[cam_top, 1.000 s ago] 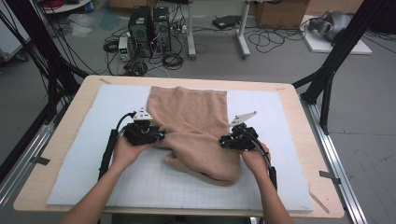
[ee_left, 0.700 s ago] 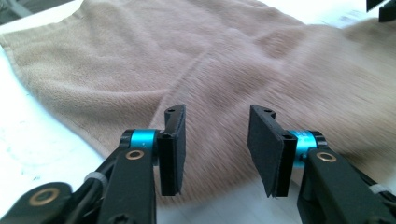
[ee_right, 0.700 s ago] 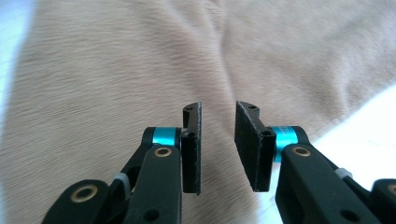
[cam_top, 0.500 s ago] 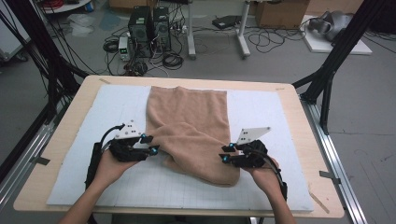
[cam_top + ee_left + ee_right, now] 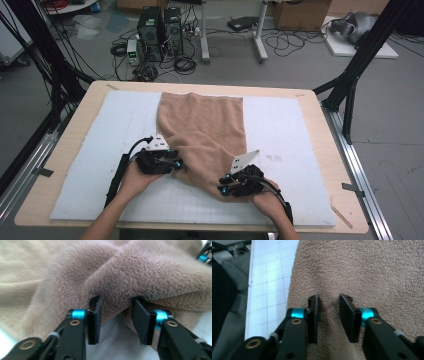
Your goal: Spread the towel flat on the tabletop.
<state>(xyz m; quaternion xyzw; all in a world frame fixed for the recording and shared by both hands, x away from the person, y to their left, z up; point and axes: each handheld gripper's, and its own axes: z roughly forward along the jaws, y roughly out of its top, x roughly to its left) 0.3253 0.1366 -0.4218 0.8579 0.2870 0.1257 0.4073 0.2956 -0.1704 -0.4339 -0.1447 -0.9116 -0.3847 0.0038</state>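
Tan fleece towel lies half-folded, near edge bunched; left gripper and right gripper closing, jaws apart, straddling cloth, unclamped; flattening remains.

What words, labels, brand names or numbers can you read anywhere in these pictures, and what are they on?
There is no readable text.
The tan towel and the gridded white mat carry no print; the mat has only grid lines.
The left gripper and the right gripper show no markings.
The computer towers and the cardboard box on the floor are too small and blurred to read.
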